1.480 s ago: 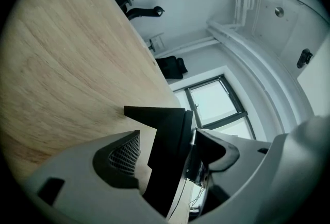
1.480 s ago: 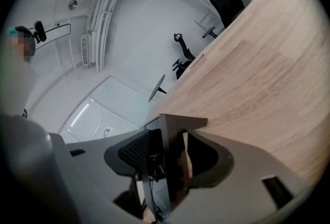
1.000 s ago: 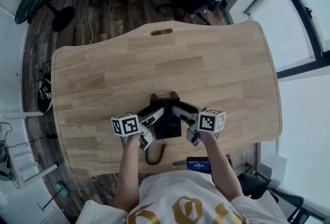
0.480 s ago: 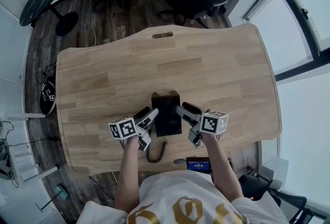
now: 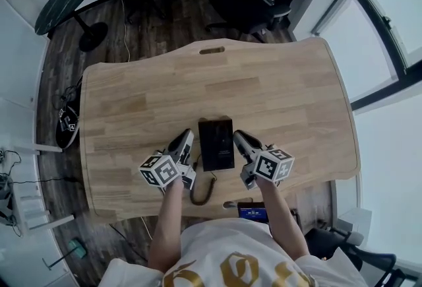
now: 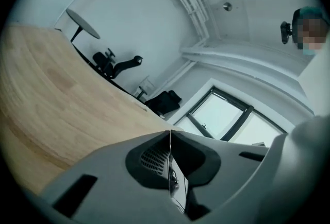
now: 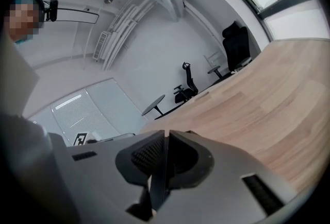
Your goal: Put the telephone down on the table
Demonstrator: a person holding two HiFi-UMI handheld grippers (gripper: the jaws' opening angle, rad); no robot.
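The flat black rectangular telephone [image 5: 217,143] lies on the pale wooden tabletop [image 5: 277,91] near its front edge, with bare wood beyond. My left claw [image 5: 184,139] is clenched and empty. My right claw [image 5: 239,138] has just been closing on nothing. They flank it.

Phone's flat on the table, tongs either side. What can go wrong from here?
1. The cord loops right beside the left tongs, which are shut and empty; pulling them back may snag it and drag the telephone.
2. The cord lies at the table's near edge; if it slips over, it might tug the telephone.
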